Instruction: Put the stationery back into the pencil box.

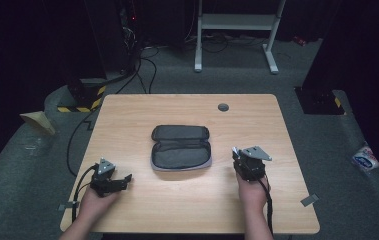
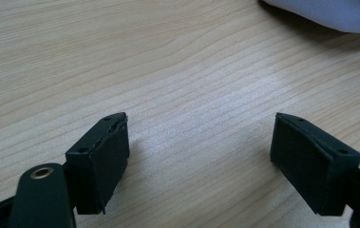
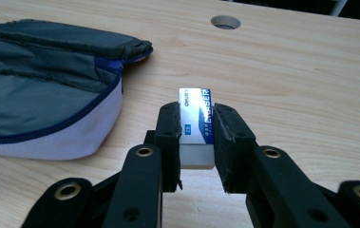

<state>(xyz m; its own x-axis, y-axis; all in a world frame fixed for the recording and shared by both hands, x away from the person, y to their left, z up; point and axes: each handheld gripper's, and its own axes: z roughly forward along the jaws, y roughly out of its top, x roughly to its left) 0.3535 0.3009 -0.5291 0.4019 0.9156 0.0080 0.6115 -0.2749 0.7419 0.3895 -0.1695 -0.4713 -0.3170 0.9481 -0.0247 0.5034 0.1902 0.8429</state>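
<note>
Right now: eraser clamped, case lying open

Held in right gripper (image 3: 196, 142): eraser (image 3: 196, 130), small rectangular block, white body, glossy blue-and-white paper sleeve with print. Jaws pressed on both long sides, black matte pads against the sleeve. Long axis running along the jaws, far end pointing away toward the round hole (image 3: 225, 22) in the table (image 3: 287, 71). Sits just right of the pencil case (image 3: 40, 104), not touching it. Seen from the high view, right gripper (image 1: 236, 152) near the case's right end, case (image 1: 181, 147) mid-table, unzipped and folded flat, oblong with rounded corners, long axis across the table. Dark grey woven fabric inside, pale lavender outer shell, blue zip along the edge. Left gripper (image 2: 199, 142) jaws wide apart, nothing between, blocky black pads over bare tabletop; pale wood-grain laminate, smooth. Left gripper (image 1: 124, 178) at the near left of the table, well apart from the case.
</note>
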